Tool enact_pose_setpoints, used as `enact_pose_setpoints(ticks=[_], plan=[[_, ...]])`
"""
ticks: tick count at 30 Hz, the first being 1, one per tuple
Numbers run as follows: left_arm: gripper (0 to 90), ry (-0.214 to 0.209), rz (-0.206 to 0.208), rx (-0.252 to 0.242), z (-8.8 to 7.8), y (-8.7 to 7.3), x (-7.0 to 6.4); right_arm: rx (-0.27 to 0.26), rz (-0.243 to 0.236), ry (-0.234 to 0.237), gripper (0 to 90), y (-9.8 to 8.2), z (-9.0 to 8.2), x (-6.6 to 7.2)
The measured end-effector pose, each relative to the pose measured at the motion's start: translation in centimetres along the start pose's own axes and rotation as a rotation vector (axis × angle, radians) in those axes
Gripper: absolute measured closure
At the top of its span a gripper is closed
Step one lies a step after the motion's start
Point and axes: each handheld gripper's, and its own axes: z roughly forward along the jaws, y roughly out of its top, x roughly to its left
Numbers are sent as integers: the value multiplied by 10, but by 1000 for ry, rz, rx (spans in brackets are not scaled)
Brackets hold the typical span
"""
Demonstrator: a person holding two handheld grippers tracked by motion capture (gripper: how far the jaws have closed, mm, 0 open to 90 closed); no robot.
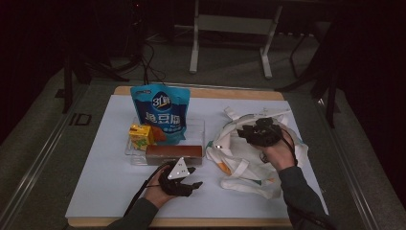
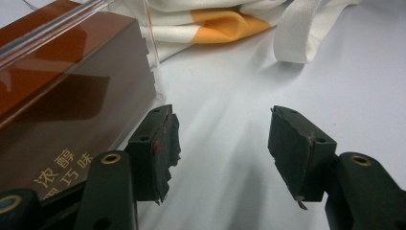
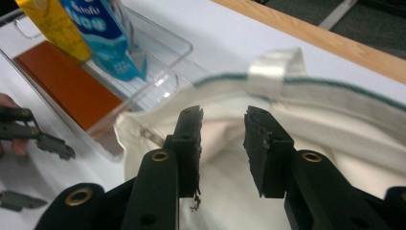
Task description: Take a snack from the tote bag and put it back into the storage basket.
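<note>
– What do my grippers hold?
– Nothing. My left gripper (image 2: 222,148) gapes wide over bare tabletop, just beside the brown box (image 1: 173,154) in the clear tray (image 1: 197,125). My right gripper (image 3: 222,143), jaws partly apart, hovers at the cream tote bag's (image 3: 335,129) opening.
– And the bag?
– Right of the tray.

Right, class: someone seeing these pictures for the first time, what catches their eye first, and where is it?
The bright blue snack pouch stands upright in the clear plastic tray at mid-table, with a yellow juice carton at its left and a long brown box lying along the tray's near side. To the right sprawls a crumpled white tote bag. The right gripper is over the bag and the left gripper is by the box, both open.
</note>
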Motion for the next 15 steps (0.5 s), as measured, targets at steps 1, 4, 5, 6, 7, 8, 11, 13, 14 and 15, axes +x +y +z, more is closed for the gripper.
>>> enact_pose_setpoints(ticks=[1,4,5,6,7,8,11,13,14,15], plan=[[422,0,0,0,0,0,0,4,3,-3,666,-3,-2,-2],[422,0,1,1,0,0,0,15,8,-17,667,-10,-6,-8],[422,1,1,1,0,0,0,17,9,-22,668,-13,-8,-9],[421,1,1,1,0,0,0,23,12,-25,669,-15,-9,-11],[421,0,1,1,0,0,0,26,13,-30,674,-17,-11,-13],[421,0,0,1,0,0,0,28,19,-33,686,-19,-12,-14],[422,1,2,1,0,0,0,36,16,-51,752,-25,-15,-18],[421,0,1,1,0,0,0,43,21,-55,802,-29,-18,-21],[422,-1,0,0,0,0,0,46,17,-56,822,-31,-18,-21],[422,-1,-1,0,0,0,0,51,18,-61,851,-33,-19,-22]])
